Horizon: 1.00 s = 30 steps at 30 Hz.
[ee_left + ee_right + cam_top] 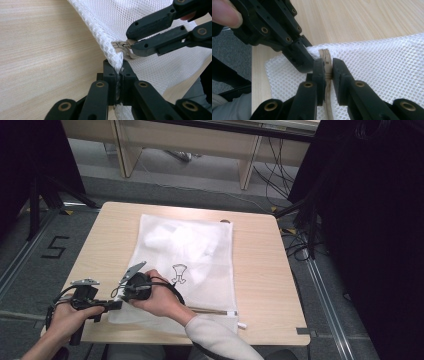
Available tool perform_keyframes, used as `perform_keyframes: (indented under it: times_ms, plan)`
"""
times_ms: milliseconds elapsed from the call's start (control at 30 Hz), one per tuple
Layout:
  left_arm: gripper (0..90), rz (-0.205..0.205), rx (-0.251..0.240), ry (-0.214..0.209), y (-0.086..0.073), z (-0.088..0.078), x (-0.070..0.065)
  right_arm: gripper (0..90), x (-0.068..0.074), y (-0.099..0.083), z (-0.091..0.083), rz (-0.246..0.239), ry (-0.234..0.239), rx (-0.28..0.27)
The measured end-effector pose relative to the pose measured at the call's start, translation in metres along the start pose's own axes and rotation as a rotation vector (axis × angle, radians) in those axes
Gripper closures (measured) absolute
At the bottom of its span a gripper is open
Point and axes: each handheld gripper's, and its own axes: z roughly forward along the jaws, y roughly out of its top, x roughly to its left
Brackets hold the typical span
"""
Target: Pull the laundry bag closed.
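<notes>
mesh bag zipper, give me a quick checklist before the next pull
1. Left claw clamped on the corner of the mesh laundry bag: ok, jaws shut on the fabric beside the zipper end.
2. Right claw gripping the zipper pull: ok, the beige tab sits pinched between its jaws.
3. Zipper track lying straight along the bag's near edge: ok as seen from the high view.
4. Mesh clear of the slider: cannot tell, the fabric bunches right at it.
5. Bag flat on the table: ok, apart from the lifted corner.
6. Room to pull along the near edge: ok.
</notes>
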Motion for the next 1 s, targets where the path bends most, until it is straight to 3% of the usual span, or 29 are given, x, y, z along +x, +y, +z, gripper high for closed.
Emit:
perform_keyframes:
  times_ms: [233, 400, 533, 600, 700, 1000]
  plan:
    - [86.1, -0.005, 0.004, -0.008, 0.0, 0.0, 0.0, 82.2, 0.001, -0.003, 0.0, 0.009, 0.008, 0.031]
    - [86.2, 0.003, 0.009, -0.004, 0.001, 0.0, -0.001, 82.3, 0.0, -0.006, 0.001, -0.016, 0.012, 0.037]
    - [86.3, -0.012, -0.009, -0.001, 0.001, 0.0, -0.001, 82.5, 0.002, -0.008, 0.001, 0.009, 0.004, 0.053]
    - [86.3, -0.007, 0.007, -0.007, 0.001, -0.001, 0.0, 82.5, 0.0, -0.009, 0.002, -0.023, 0.001, 0.057]
    - [86.3, -0.008, 0.003, -0.005, 0.001, -0.001, -0.001, 82.5, 0.0, -0.01, 0.002, 0.001, 0.005, 0.058]
    - [86.2, 0.016, 0.016, 0.0, 0.003, 0.001, -0.004, 82.5, 0.0, -0.015, 0.0, -0.006, 0.009, 0.076]
